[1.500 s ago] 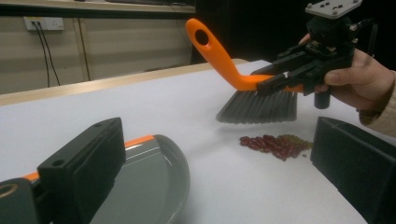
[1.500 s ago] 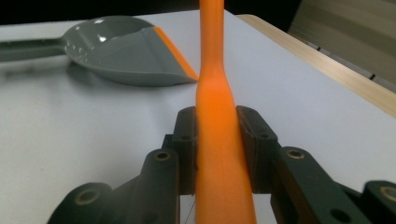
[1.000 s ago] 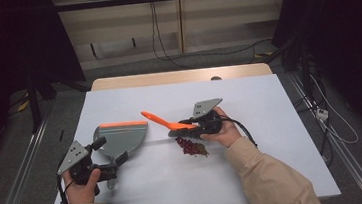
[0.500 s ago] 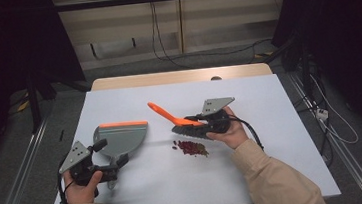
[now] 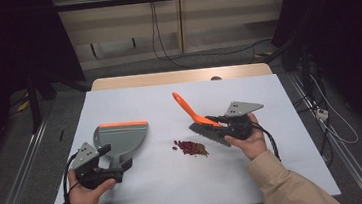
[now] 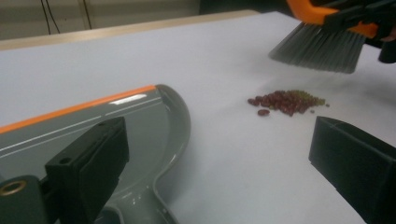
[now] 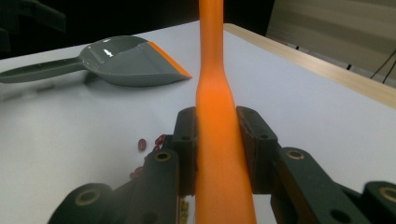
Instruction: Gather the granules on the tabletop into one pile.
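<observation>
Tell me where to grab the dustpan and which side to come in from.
Grip the dustpan by its narrow grey handle, which points toward the person's edge of the table. Come in from that near side, jaws straddling the handle crosswise. The wide tray with its orange lip is too broad and faces away. The left gripper seems already open around that handle.

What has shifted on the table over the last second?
The right gripper, shut on the brush, carried it rightward, off the beans, and tipped its handle more upright. The left gripper, the dustpan and the bean pile stayed put.
</observation>
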